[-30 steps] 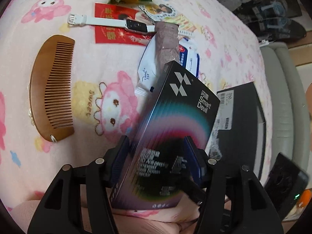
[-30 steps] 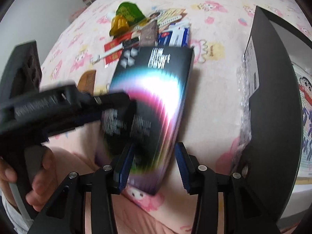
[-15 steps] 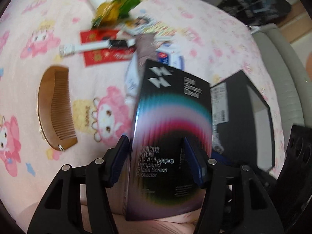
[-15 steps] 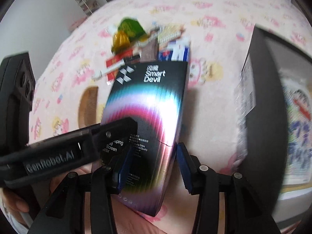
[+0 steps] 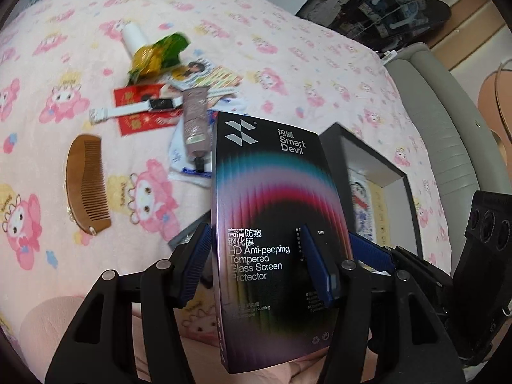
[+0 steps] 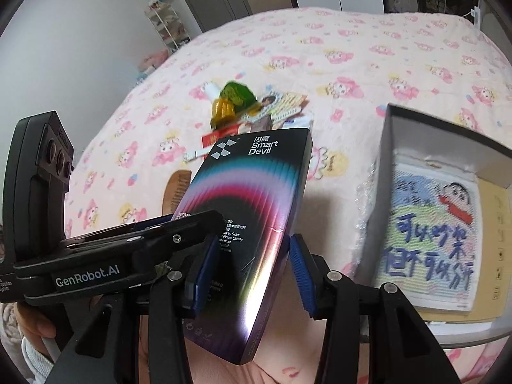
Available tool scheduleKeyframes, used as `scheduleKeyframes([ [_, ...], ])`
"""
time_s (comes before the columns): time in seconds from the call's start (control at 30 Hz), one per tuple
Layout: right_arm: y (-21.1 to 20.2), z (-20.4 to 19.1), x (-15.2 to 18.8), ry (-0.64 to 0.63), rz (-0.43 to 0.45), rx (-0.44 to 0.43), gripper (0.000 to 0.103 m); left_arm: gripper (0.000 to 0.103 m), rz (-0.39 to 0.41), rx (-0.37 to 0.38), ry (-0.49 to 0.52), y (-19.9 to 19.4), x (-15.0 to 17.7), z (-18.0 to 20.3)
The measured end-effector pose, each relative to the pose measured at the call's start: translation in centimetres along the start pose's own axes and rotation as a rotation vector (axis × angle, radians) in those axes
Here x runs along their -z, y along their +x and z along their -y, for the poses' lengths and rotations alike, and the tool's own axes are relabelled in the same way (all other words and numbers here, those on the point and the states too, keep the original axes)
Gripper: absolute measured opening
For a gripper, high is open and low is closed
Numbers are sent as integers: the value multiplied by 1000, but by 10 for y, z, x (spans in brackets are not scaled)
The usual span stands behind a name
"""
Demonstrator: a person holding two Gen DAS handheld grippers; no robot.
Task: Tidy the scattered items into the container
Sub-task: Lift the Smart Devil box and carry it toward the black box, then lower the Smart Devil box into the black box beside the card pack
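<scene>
A black Smart Devil screen protector box (image 5: 272, 217) is held in the air above the pink bedspread. My left gripper (image 5: 259, 262) is shut on its lower part, one finger on top, one beneath. My right gripper (image 6: 252, 262) is also shut on the box (image 6: 256, 198), gripping its edges. The open black container (image 5: 377, 172) lies to the right, with a cartoon picture inside (image 6: 428, 230). The left gripper's body (image 6: 105, 256) shows at the left of the right wrist view.
Scattered on the bedspread lie a wooden comb (image 5: 86, 185), a white watch (image 5: 128, 110), a red envelope (image 5: 144, 108), a brown tube (image 5: 196, 121), a green-yellow packet (image 5: 156, 54) and cards (image 5: 204, 73). A grey sofa edge (image 5: 448, 134) lies beyond the bed.
The box has been lifted higher and tipped more upright, held by both grippers. The view has pulled back, and the container's open inside now shows.
</scene>
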State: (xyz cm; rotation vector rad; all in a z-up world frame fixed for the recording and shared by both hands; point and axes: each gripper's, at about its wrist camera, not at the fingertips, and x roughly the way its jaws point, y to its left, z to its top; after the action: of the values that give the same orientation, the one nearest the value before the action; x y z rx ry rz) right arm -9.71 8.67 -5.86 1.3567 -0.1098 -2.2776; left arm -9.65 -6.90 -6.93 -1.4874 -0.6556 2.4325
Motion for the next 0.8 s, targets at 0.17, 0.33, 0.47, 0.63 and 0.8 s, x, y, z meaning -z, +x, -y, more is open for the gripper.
scheduleKeyframes([
  [0.17, -37, 24, 1, 26, 94, -18, 42, 58, 18, 58, 45, -1, -6, 40],
  [0.33, -65, 68, 2, 84, 146, -21, 42, 55, -28, 95, 115, 27, -16, 87],
  [0.47, -80, 105, 3, 122, 164, 27, 42, 54, -70, 95, 187, 57, -16, 130],
  [0.63, -86, 162, 12, 223, 162, 33, 42, 54, -140, 65, 239, 99, -7, 169],
  [0.8, -75, 211, 23, 364, 129, -6, 42, 53, -215, 34, 235, 136, 0, 186],
])
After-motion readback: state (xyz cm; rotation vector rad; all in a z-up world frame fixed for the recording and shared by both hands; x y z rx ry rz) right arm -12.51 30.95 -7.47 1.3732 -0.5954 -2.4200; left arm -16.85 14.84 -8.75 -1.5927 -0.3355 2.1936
